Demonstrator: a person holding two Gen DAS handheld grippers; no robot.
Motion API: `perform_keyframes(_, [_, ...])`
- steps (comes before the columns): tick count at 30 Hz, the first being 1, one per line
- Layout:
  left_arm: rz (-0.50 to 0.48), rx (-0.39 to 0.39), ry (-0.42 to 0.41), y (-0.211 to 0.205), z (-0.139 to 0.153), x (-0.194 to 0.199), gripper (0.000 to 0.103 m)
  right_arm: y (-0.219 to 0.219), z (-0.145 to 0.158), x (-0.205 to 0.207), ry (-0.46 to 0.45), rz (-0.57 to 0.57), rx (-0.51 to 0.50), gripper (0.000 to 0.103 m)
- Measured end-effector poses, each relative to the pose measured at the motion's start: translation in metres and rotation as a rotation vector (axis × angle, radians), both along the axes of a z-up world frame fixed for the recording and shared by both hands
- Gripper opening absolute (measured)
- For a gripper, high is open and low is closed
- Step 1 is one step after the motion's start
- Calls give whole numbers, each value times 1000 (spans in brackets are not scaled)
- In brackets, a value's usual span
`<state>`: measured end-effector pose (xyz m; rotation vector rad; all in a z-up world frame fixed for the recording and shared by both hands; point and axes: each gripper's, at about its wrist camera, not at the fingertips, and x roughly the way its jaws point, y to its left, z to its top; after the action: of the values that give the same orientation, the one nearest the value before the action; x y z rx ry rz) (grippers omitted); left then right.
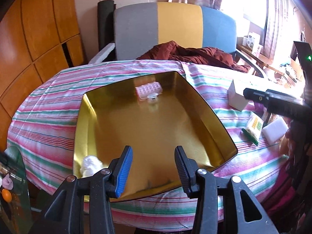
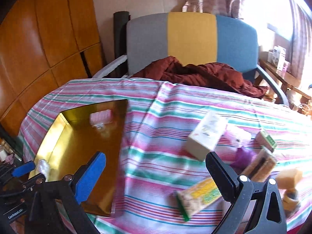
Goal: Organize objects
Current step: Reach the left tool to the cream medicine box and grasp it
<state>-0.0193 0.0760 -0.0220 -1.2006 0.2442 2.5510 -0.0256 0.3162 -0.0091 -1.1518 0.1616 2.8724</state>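
While both tongs, left (image 1: 154, 167) and right (image 2: 156, 177), gape wide and empty, the yellow-green packet (image 2: 198, 197) lies near on the worktop (image 2: 156, 132), right of the gold tin (image 1: 85, 124); probably light, crinkly, best pinched across its middle.

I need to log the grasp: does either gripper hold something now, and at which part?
Nothing is held. The left gripper is open over the gold tin, and the right gripper is open above the striped cloth.

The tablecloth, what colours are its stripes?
The tablecloth has pink, green, white and thin red stripes; the right wrist view shows it best.
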Motion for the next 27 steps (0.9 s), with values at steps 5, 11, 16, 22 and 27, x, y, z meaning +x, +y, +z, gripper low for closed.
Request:
perform_keyframes(5, [-37,-7,-24,14,-5,1,45,37,5,-2,-15,-50,26,103])
perform_keyframes(11, [-79,5,-67,25,-12,-1,54,95,12,-3,-16,-142,68,103])
perform_keyframes(16, [-97,35,-108,33,-15,-5,59,148,5,-5,-31,-230,84,103])
perform_keyframes(22, [-145,43,-136,60,-13,-13,60,205,-15,9,-16,-394,-58,103])
perform_keyframes(27, [-214,22,-112,103,-7,-19,60,224,-15,16,-7,-449,-128,103])
